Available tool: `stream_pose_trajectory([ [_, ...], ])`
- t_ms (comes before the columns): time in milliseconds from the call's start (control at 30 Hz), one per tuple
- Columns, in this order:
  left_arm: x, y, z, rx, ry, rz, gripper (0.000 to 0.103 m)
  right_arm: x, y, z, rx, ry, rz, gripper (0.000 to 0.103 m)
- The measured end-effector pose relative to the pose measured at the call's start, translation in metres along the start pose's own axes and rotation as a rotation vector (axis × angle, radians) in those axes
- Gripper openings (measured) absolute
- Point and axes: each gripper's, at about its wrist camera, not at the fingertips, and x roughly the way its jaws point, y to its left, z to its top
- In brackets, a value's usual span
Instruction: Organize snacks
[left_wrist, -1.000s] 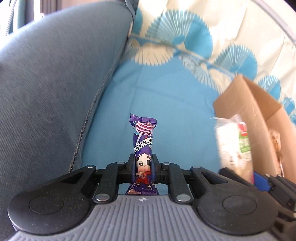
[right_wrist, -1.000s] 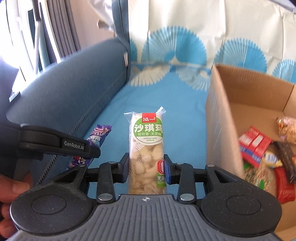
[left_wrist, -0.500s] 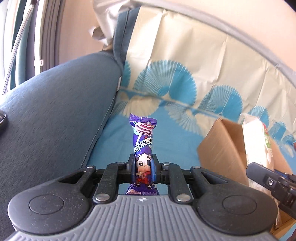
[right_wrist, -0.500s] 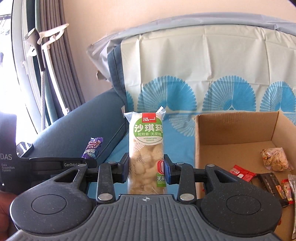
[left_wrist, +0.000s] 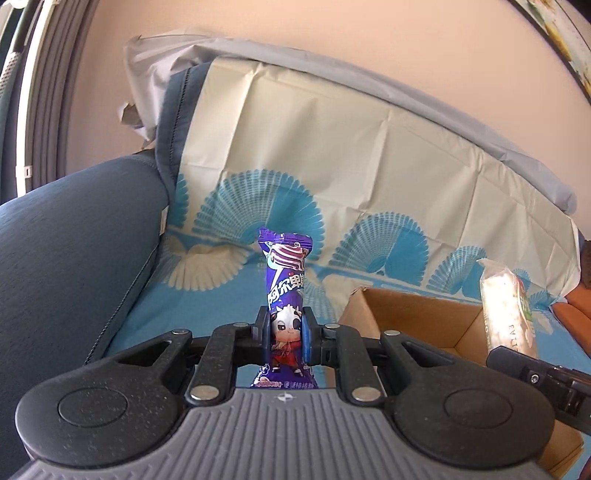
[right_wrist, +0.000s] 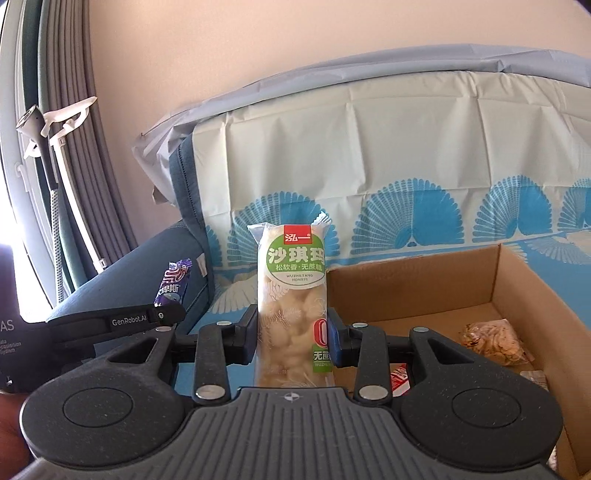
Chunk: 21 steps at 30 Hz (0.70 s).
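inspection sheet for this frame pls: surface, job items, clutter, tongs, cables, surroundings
Surface: sofa seat under a blue fan-print cover.
Job's things: purple candy; pale snack bar; cardboard box holding a few snack packets.
Clutter: nothing seen.
Tongs: left tongs shut on the candy; right tongs shut on the bar; both upright.
Cables: nothing seen.
Surroundings: sofa armrest, curtain, wall.

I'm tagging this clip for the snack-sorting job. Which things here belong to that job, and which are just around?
Part of the job:
- purple candy, clamped in the left gripper
- white sachima pack, clamped in the right gripper
- cardboard box
- cracker bag inside it

Just around:
- blue sofa arm
- fan-print cover
- curtain
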Motion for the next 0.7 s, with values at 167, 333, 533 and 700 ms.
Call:
stream_pose_trajectory([
  [167,0.004,-0.028,0.000,0.028,-0.043,-0.064,0.017,-0.007,-0.025,0.004,0.036,-0.016,-0.049,0.038],
  [333,0.009,-0.054,-0.004,0.053,-0.062,-0.117,0.017,-0.011,-0.046,0.004,0.060,-0.018,-0.100,0.038],
  [533,0.013,-0.075,-0.005,0.059,-0.080,-0.178,0.017,-0.017,-0.064,0.004,0.072,-0.023,-0.153,0.038],
  [700,0.015,-0.093,-0.009,0.090,-0.092,-0.220,0.017,-0.019,-0.076,0.003,0.078,-0.023,-0.198,0.038],
])
